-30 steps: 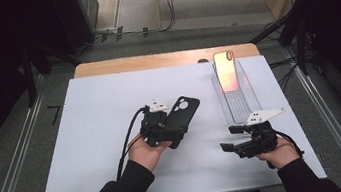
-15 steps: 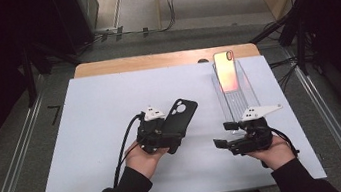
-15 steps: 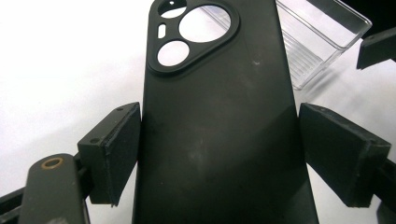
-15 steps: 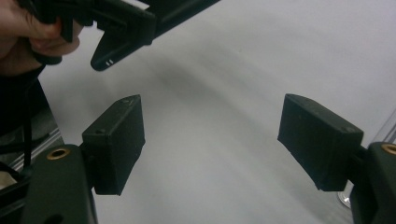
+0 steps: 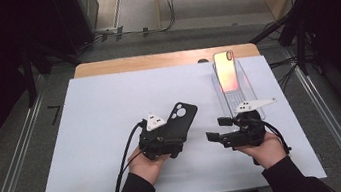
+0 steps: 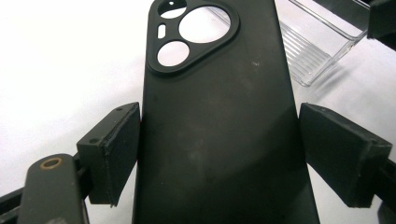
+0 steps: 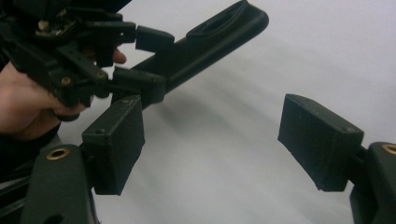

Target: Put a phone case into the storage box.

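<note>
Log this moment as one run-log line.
left hand-held gripper: around black phone case, grip unclear | right hand-held gripper: open, empty | phone: in clear tray | surface: white table

Left gripper point(image 5: 176, 131) clamped on phone case point(image 6: 219, 121) (jaws at its edges); right gripper point(image 5: 216, 130) jaws apart, pointing left.

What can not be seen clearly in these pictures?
- Black phone case: its lower end is cut off by the bottom edge of the left gripper view.
- Left gripper: in the high view its own body hides the jaws.
- Clear tray: its near end is covered by the right gripper in the high view.
- Phone in the tray: too small for detail.
</note>
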